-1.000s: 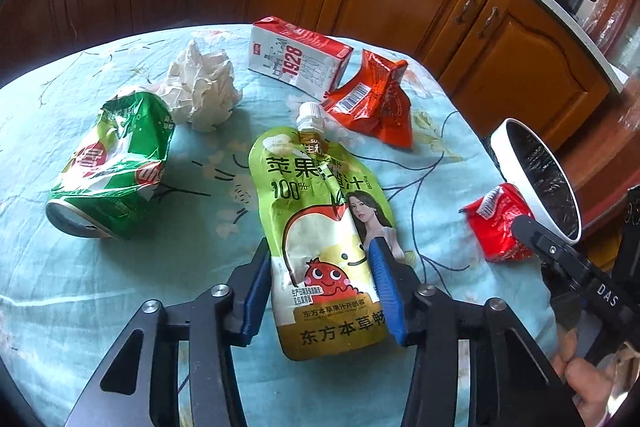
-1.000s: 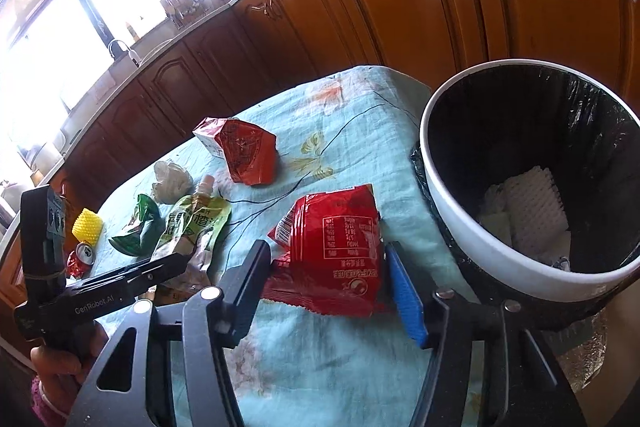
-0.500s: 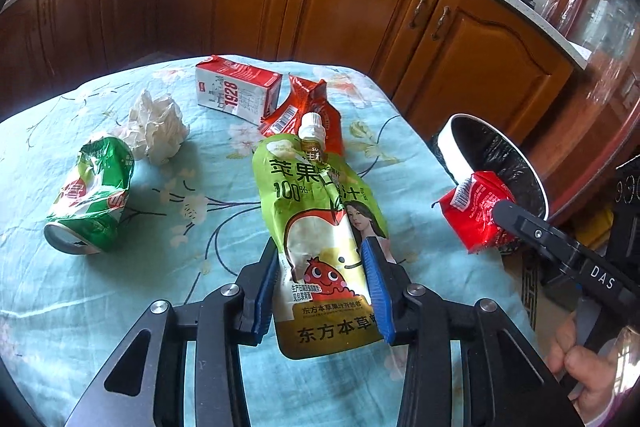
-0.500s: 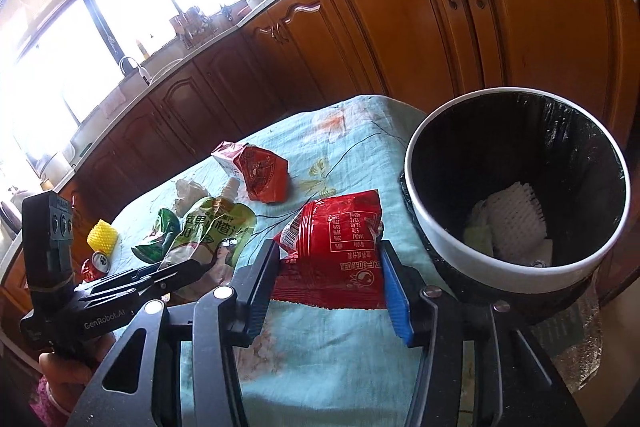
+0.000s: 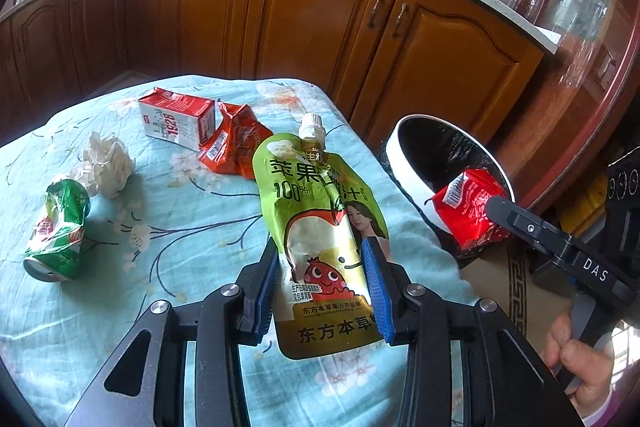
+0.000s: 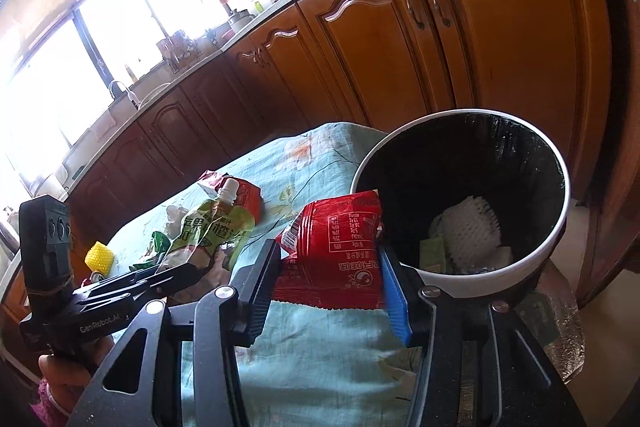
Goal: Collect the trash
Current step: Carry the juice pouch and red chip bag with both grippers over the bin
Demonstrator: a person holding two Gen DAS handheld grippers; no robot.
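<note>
Two grippers each carried a piece of trash above the table. The left gripper was clamped on the lower part of a green juice pouch, its blue pads pressing both side edges. The jaws had just been closing onto it. The pouch was lifted off the floral cloth, its long axis running away from the gripper, white cap at the far end and the gold bottom edge nearest the camera. The right gripper was closed on a red snack wrapper, squeezed from both sides and crumpled; its print read upside down from the right wrist view, the torn edge nearest the camera. In that view the wrapper hung just left of the white-rimmed bin, which stood beside the table's right edge, lined with a black bag and holding white foam netting.

On the table remained a crushed green can at the near left, lying on its side with its top end toward the camera, a crumpled white tissue just beyond it, a red and white carton at the far side, and an orange-red wrapper touching the carton's right end. A yellow ridged object sat at the left in the right wrist view.
</note>
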